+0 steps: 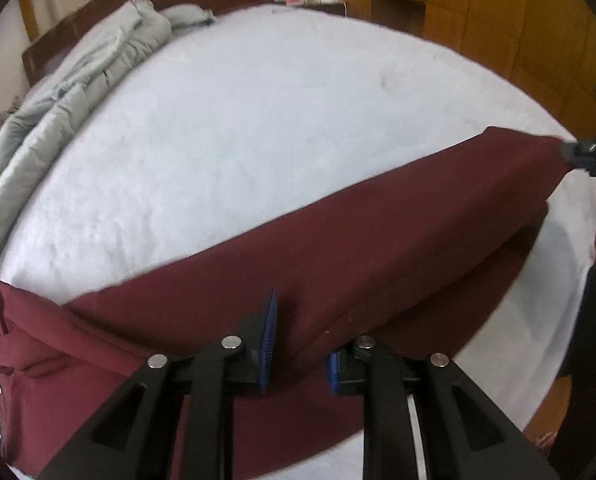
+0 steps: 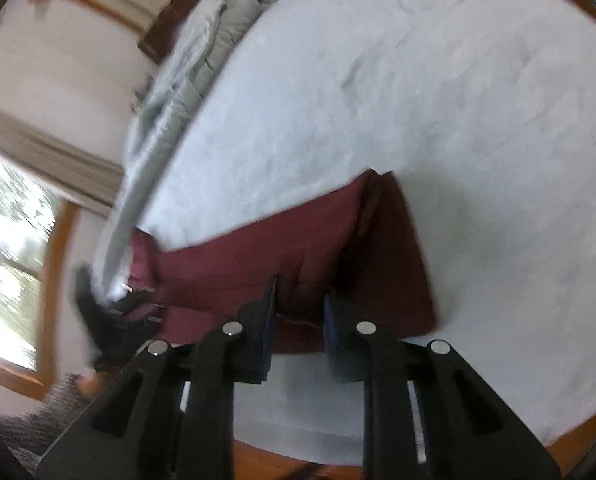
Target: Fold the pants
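The pants lie stretched along the bed, one layer raised. The left gripper and the right gripper each pinch cloth between near-closed jaws, keeping the fold taut.

Soft, even daylight throughout, with no harsh glare on the white bed cover. Strong fisheye bending in both views, straight edges bowed and corners lost in a black vignette. Left wrist view fairly sharp, only slight softness toward the rim. Right wrist view smeared by motion blur, worst at the left, with a blown-out window there. Faint shadow beneath the lifted maroon pants.
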The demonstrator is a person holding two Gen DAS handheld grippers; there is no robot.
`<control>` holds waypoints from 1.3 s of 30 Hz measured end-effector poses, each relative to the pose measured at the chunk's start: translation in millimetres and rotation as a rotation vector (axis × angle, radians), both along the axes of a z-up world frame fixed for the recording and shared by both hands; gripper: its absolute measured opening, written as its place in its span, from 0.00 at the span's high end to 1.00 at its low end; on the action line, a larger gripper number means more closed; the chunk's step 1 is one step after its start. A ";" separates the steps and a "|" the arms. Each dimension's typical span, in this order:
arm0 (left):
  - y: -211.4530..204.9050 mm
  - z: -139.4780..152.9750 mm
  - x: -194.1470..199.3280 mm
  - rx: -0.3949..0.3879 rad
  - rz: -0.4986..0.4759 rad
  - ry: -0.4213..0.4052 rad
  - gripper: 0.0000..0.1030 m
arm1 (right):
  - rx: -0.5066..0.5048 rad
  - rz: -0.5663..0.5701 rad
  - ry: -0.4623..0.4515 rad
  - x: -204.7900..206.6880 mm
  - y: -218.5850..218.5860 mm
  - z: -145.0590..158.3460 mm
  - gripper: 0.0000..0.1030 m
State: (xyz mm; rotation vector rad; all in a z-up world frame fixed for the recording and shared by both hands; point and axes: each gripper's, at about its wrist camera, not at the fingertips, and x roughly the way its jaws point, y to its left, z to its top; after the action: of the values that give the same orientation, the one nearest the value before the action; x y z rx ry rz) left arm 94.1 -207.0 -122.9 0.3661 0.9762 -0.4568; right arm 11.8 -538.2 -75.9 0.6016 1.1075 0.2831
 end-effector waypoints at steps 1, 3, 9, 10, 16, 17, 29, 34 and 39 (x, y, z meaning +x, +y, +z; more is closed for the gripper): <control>-4.0 -0.4 -6.8 0.004 -0.008 -0.004 0.80 | -0.056 0.001 0.035 0.3 1.2 -6.7 0.81; -16.1 -15.6 -21.2 0.059 -0.038 -0.001 0.80 | -0.097 -0.006 0.113 3.0 1.4 -27.8 0.81; -31.1 -54.7 -33.7 0.129 -0.021 -0.012 0.79 | -0.139 -0.025 0.185 4.9 7.2 -57.2 0.76; -29.5 -53.3 -34.9 0.126 -0.020 -0.013 0.78 | -0.155 -0.021 0.178 5.3 9.6 -51.3 0.72; -2.6 -31.9 -37.4 -0.023 0.023 0.056 0.30 | -0.291 -0.051 0.093 -3.9 28.2 -7.2 0.56; 2.7 -28.8 -38.3 -0.046 0.031 0.067 0.26 | -0.286 -0.045 0.068 -9.0 33.1 -0.5 0.56; 177.0 6.9 -28.1 -0.261 0.513 0.166 0.17 | 0.030 0.229 0.084 60.8 204.4 -30.4 0.56; 215.2 5.5 -2.0 -0.362 0.626 0.228 0.17 | -0.123 0.338 0.234 59.6 254.7 -66.3 0.56; 229.0 -12.6 24.2 -0.377 0.689 0.319 0.17 | -0.148 0.332 0.199 51.7 255.6 -72.7 0.56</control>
State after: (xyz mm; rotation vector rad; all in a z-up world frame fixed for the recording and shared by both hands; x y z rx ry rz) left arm 118.2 22.0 -135.5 -0.3949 1.2231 -0.0573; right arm 63.5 -282.7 -148.5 0.3163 1.4095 0.4300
